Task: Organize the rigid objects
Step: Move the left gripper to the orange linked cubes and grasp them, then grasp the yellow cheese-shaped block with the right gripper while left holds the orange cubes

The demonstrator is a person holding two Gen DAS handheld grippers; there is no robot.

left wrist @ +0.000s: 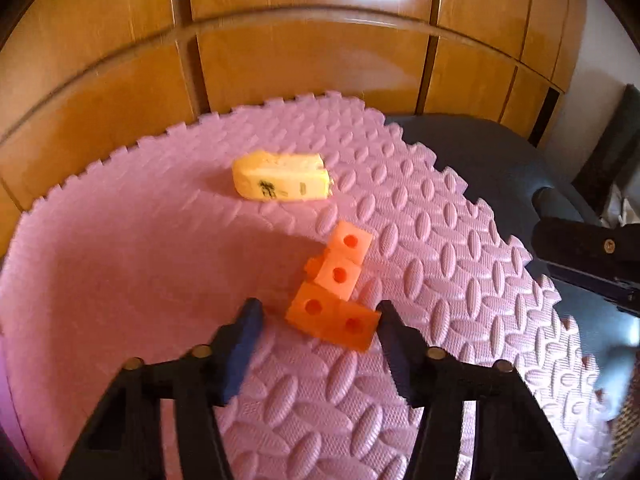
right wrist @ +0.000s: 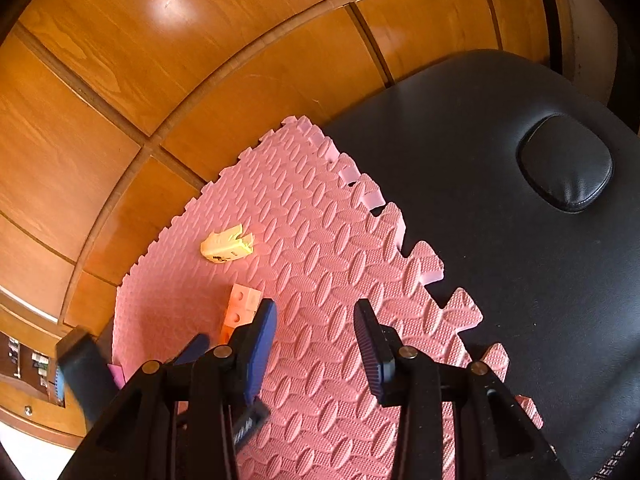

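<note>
Orange blocks (left wrist: 334,292), joined in a bent chain with a hole in each face, are lying on the pink foam mat (left wrist: 140,264) in the left wrist view. The left gripper (left wrist: 320,316) is standing apart around the chain's nearest block; the right pad looks to be at the block's corner, the left pad clear of it. A yellow piece (left wrist: 280,180) is lying farther back, well apart.

In the right wrist view, the right gripper (right wrist: 316,316) is hanging apart over bare mat (right wrist: 340,240), holding nothing. The blocks (right wrist: 242,308) are sitting just left of its left finger (right wrist: 264,332); the yellow piece (right wrist: 226,246) is lying beyond them.
</note>
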